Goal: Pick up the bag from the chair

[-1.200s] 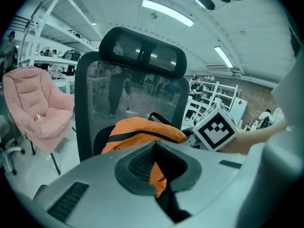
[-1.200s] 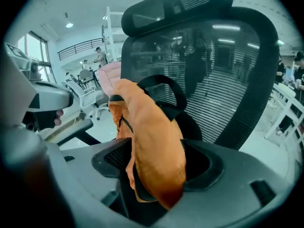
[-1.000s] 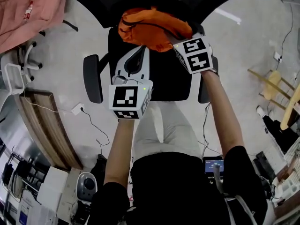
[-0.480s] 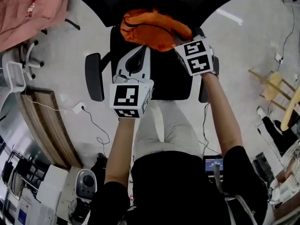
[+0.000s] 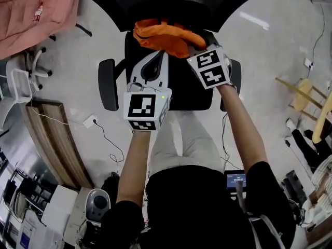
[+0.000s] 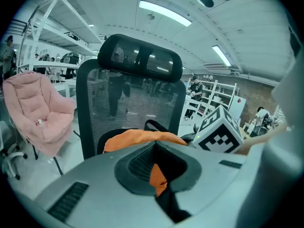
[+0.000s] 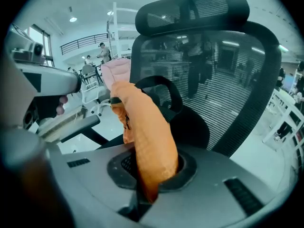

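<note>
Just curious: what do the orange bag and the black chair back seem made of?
The soft orange bag looks like thin matte woven fabric, perhaps nylon: it creases and folds. The black chair back looks like mesh: you see through it.

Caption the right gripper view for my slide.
Right gripper, tongs just closing on the orange bag, black mesh chair behind.

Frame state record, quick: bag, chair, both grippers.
bag: orange, at the rear of the seat, by the mesh back
chair: black office chair with armrests
right gripper: jaws have just been closing; now shut on the bag's fabric
left gripper: shut on an orange fold of the bag
nearby: pink chair to the left
</note>
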The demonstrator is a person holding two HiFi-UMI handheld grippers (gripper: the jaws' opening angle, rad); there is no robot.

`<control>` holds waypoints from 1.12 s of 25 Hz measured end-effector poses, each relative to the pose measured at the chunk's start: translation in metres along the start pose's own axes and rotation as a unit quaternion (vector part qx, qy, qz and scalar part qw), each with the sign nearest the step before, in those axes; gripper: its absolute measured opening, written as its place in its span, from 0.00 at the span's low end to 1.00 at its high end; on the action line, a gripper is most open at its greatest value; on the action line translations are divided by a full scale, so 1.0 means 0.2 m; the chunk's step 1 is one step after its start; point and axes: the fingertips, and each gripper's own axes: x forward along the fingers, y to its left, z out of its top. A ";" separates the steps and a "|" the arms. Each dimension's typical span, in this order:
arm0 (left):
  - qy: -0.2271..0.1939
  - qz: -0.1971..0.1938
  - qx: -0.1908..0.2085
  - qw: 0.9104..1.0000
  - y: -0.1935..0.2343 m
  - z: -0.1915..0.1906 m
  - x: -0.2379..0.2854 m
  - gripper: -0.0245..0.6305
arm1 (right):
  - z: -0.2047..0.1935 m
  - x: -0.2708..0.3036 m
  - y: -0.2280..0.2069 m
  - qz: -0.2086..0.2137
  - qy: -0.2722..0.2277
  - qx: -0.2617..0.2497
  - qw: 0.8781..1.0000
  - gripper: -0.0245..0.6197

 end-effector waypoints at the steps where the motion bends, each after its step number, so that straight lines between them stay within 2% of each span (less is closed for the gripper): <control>1: 0.000 0.000 0.002 1.000 0.00 0.01 -0.01 0.05 | 0.00 -0.01 0.01 0.001 -0.002 0.003 1.000 0.07; 21: -0.011 0.009 0.023 1.000 0.02 0.09 -0.27 0.05 | 0.17 -0.30 0.17 -0.001 -0.033 0.038 0.999 0.06; 28: -0.025 0.006 0.029 0.999 -0.03 0.14 -0.40 0.05 | 0.22 -0.51 0.19 -0.021 -0.050 0.054 0.997 0.06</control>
